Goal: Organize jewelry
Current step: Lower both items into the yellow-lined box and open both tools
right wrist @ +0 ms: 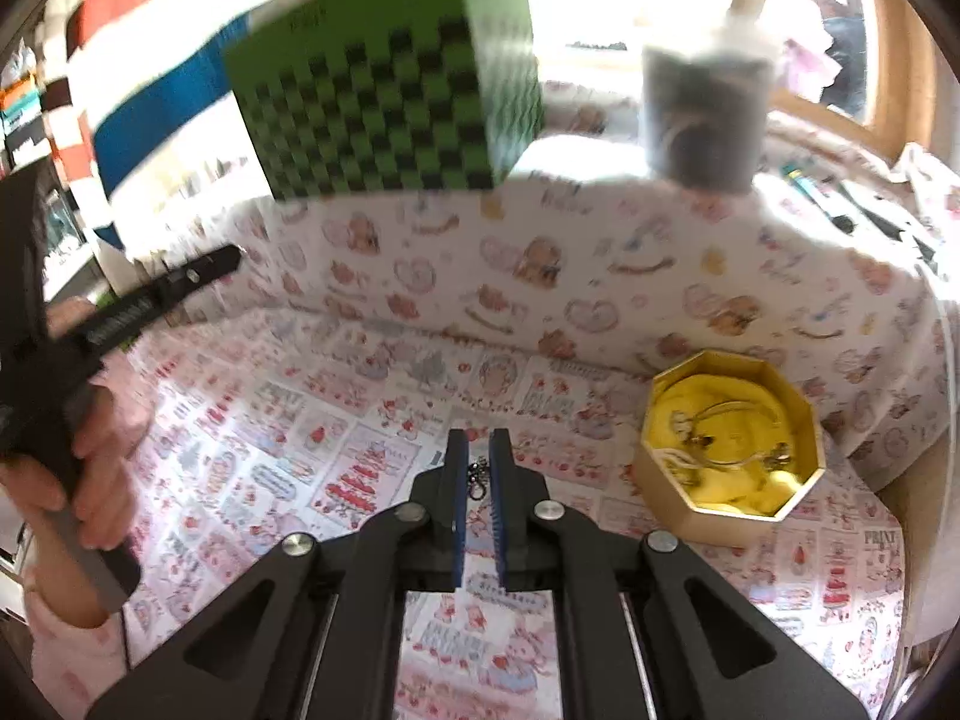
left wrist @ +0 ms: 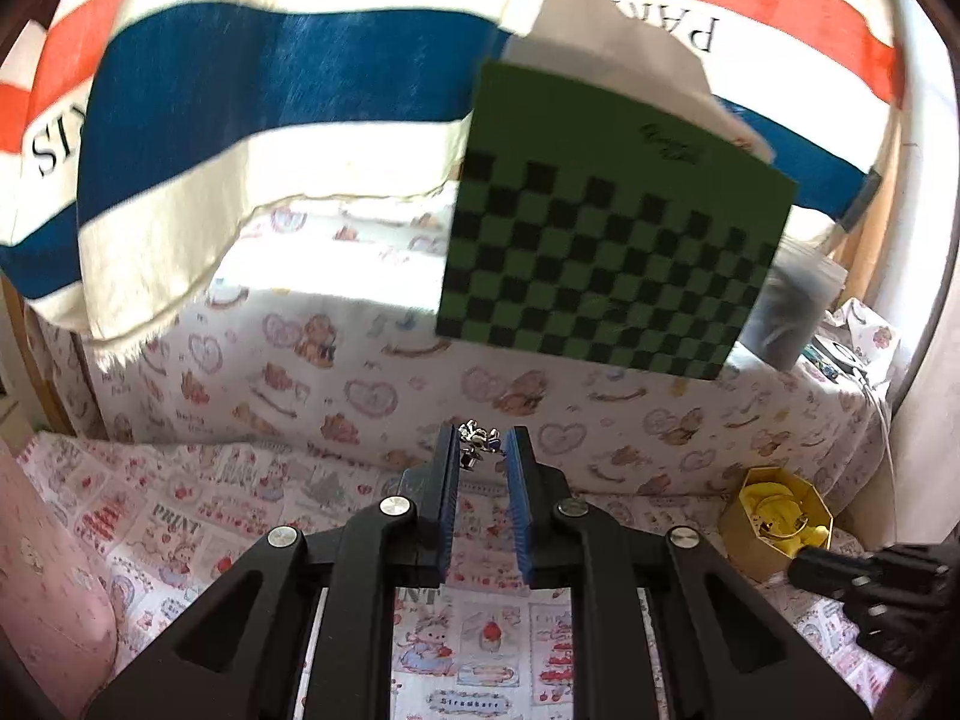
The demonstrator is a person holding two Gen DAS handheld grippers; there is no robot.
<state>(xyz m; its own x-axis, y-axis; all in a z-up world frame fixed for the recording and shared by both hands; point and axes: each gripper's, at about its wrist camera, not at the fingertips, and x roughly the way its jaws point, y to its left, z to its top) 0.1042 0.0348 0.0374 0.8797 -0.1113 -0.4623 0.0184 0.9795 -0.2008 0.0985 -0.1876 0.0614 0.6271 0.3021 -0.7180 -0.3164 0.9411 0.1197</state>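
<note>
Silver metal glints at the very tips of the left gripper (left wrist: 485, 441), where a small jewelry piece (left wrist: 478, 438) sits pinched between the two blue-padded fingers, lifted above the printed cloth (left wrist: 198, 516). The jaws are drawn in on it, a narrow gap showing behind the trinket. In the right wrist view, the right gripper (right wrist: 478, 441) holds its jaws close together, and a small metal clasp (right wrist: 477, 477) shows in the slot between them; whether it is clamped or merely lying on the cloth beneath cannot be told. Just to the right stands a gold octagonal box (right wrist: 729, 438), lined in yellow, with several more chains and rings resting inside. A green checkered box (right wrist: 384, 90) sits on the raised, cloth-covered ledge behind.
</note>
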